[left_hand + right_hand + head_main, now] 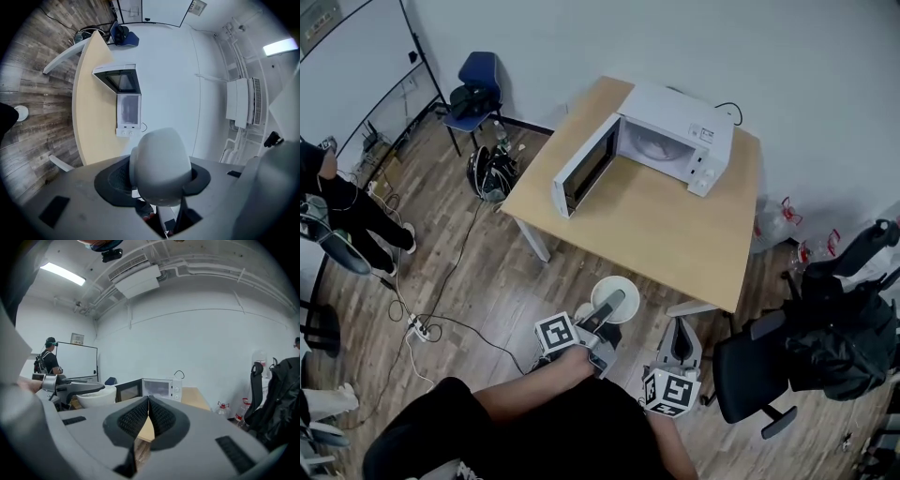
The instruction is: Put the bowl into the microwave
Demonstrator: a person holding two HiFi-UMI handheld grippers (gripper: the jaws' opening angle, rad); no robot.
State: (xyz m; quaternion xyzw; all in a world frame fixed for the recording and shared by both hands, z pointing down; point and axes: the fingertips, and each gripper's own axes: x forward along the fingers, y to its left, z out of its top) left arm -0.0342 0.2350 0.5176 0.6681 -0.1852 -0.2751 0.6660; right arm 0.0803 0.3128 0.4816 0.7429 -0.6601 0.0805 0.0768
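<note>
In the head view a white bowl hangs over the wood floor, just short of the table's near edge. My left gripper is shut on its rim. The left gripper view shows the bowl sideways, filling the gap between the dark pads. Beyond it, on the light wooden table, the white microwave stands with its door swung wide open to the left and its cavity facing me. My right gripper hovers to the right of the bowl, jaws pressed together with nothing between them.
A black office chair loaded with dark bags stands at the right. A blue chair and a black bag are left of the table. A person stands at far left. Cables and a power strip lie on the floor.
</note>
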